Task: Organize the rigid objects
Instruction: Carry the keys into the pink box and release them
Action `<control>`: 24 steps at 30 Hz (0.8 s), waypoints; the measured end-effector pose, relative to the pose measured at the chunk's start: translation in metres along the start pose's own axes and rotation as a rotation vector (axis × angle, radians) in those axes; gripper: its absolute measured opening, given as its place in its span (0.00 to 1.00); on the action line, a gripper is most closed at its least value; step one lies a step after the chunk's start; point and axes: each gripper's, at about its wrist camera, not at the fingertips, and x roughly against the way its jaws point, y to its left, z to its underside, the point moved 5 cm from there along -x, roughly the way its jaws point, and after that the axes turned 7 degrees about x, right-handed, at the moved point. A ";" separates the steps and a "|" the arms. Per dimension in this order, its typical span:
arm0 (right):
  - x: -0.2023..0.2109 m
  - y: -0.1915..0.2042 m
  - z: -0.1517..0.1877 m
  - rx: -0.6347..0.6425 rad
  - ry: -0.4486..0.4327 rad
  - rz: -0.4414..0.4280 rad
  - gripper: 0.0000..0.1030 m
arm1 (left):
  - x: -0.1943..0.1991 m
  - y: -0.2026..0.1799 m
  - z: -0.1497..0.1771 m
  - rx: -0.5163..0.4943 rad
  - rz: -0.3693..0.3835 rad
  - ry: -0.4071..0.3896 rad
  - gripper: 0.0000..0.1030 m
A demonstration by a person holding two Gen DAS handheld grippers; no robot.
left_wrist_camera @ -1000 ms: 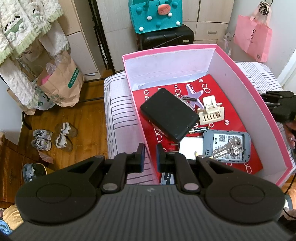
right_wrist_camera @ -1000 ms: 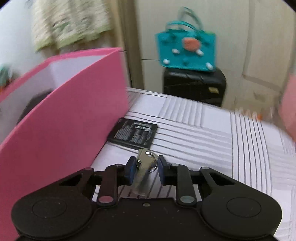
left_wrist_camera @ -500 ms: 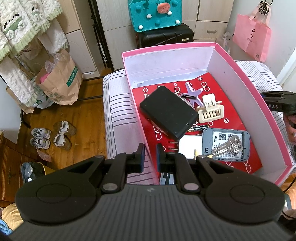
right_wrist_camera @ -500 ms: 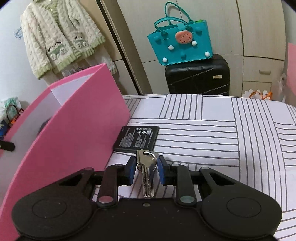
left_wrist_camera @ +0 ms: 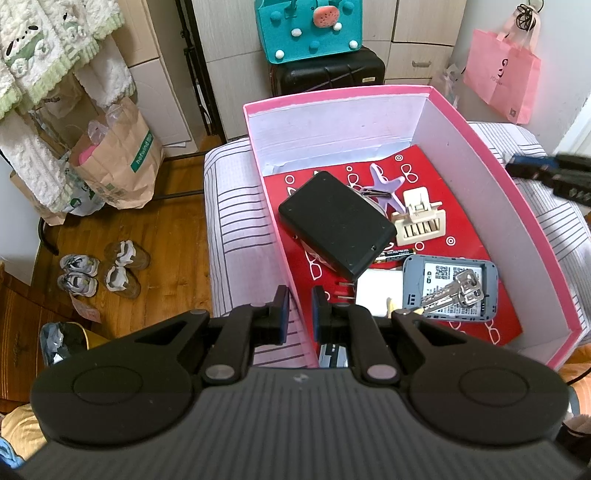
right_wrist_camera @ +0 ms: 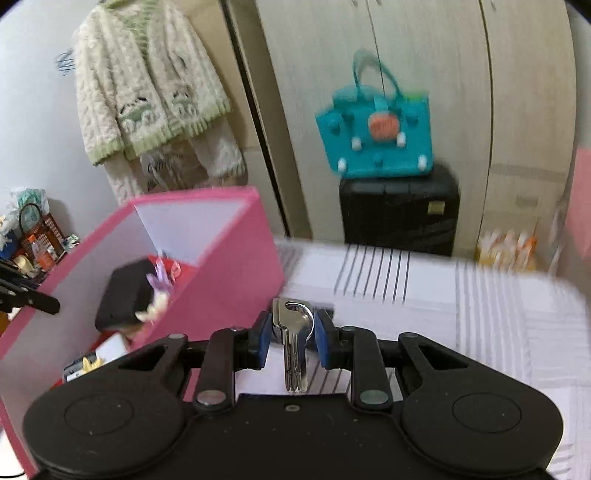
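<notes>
A pink box (left_wrist_camera: 476, 147) stands on a striped cushion (left_wrist_camera: 236, 206). Inside lie a black case (left_wrist_camera: 334, 223), a purple star clip (left_wrist_camera: 384, 182), a cream hair claw (left_wrist_camera: 419, 221), a grey device (left_wrist_camera: 448, 286) with keys (left_wrist_camera: 456, 291) on it, a battery and a white block. My left gripper (left_wrist_camera: 297, 312) is nearly shut around the box's near wall. My right gripper (right_wrist_camera: 291, 332) is shut on a bunch of silver keys (right_wrist_camera: 293, 339), held above the cushion just right of the box (right_wrist_camera: 229, 273); it also shows blurred in the left wrist view (left_wrist_camera: 546, 173).
A black suitcase (left_wrist_camera: 328, 72) with a teal bag (left_wrist_camera: 308, 27) on it stands behind the cushion. A pink bag (left_wrist_camera: 500, 74) hangs at the right. Paper bags (left_wrist_camera: 118, 158) and shoes (left_wrist_camera: 99, 269) sit on the wooden floor at the left.
My right gripper has lifted the keys off the cushion and risen above the box's rim; the black battery is now hidden behind the fingers. My left gripper holds its place.
</notes>
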 end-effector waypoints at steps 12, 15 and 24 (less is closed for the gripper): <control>0.021 0.076 -0.047 0.140 -0.033 -0.203 0.28 | -0.003 0.006 0.002 0.010 0.025 -0.005 0.10; 0.006 0.089 -0.048 0.191 -0.010 -0.191 0.28 | -0.003 0.006 0.002 0.008 0.027 -0.007 0.10; -0.033 0.089 -0.052 0.234 0.028 -0.108 0.28 | -0.003 0.011 0.000 0.024 0.058 0.004 0.11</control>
